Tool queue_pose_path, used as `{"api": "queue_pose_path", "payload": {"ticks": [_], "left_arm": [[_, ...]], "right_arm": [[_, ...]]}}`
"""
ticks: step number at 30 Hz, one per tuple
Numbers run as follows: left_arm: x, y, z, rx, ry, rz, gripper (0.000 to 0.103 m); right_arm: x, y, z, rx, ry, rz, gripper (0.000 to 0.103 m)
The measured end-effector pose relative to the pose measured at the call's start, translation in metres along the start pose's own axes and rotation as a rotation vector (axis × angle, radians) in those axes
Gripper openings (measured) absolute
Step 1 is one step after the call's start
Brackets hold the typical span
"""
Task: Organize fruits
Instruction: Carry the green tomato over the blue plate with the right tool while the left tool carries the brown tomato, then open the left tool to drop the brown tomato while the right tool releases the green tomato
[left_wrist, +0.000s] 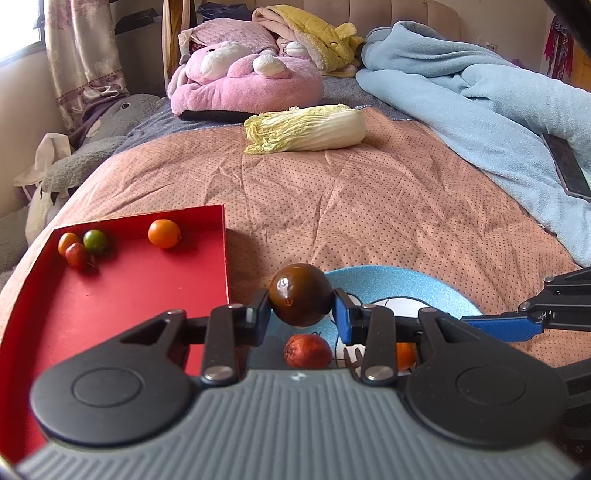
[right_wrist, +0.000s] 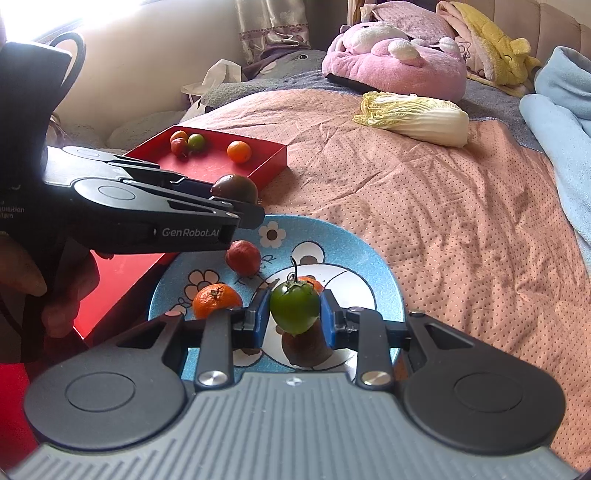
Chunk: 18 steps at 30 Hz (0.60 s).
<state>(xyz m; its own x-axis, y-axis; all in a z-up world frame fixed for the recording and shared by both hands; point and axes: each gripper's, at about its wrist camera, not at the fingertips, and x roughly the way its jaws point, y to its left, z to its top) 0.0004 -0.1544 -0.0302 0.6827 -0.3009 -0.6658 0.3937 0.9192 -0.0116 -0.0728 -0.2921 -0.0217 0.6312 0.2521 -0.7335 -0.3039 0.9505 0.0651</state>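
Two grippers, each loaded | left wrist view: left gripper (left_wrist: 301, 312) clamps a dark brown tomato (left_wrist: 300, 294) above the blue plate (left_wrist: 424, 286), beside the red tray (left_wrist: 110, 291) holding four small fruits | right wrist view: right gripper (right_wrist: 293, 317) pinches a green tomato (right_wrist: 294, 305) over the plate, mandarin (right_wrist: 216, 300) alongside.

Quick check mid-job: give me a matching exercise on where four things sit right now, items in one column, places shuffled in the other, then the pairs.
Items:
1. dark brown tomato
2. green tomato
3. napa cabbage
4. small orange citrus

Places:
A. in the red tray
B. lying on the bedspread
C. clamped in the left gripper
D. clamped in the right gripper, above the blue plate

Pairs: 1-C, 2-D, 3-B, 4-A
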Motion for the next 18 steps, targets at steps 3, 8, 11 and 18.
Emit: {"api": "queue_pose_path", "payload": {"ticks": [3, 8, 11, 18], "left_arm": [[0.0, -0.001, 0.0, 0.0, 0.0, -0.001, 0.039], [0.001, -0.001, 0.0, -0.002, 0.009, -0.013, 0.039], [0.002, -0.002, -0.002, 0.002, 0.024, -0.03, 0.039], [0.001, -0.002, -0.003, -0.006, 0.034, -0.053, 0.04]], "right_arm": [[-0.003, 0.001, -0.004, -0.008, 0.01, 0.002, 0.034], [-0.005, 0.006, -0.014, -0.017, 0.032, 0.009, 0.034], [-0.005, 0.009, -0.018, -0.022, 0.042, 0.015, 0.034], [-0.001, 0.022, -0.022, -0.048, 0.056, 0.045, 0.034]]}}
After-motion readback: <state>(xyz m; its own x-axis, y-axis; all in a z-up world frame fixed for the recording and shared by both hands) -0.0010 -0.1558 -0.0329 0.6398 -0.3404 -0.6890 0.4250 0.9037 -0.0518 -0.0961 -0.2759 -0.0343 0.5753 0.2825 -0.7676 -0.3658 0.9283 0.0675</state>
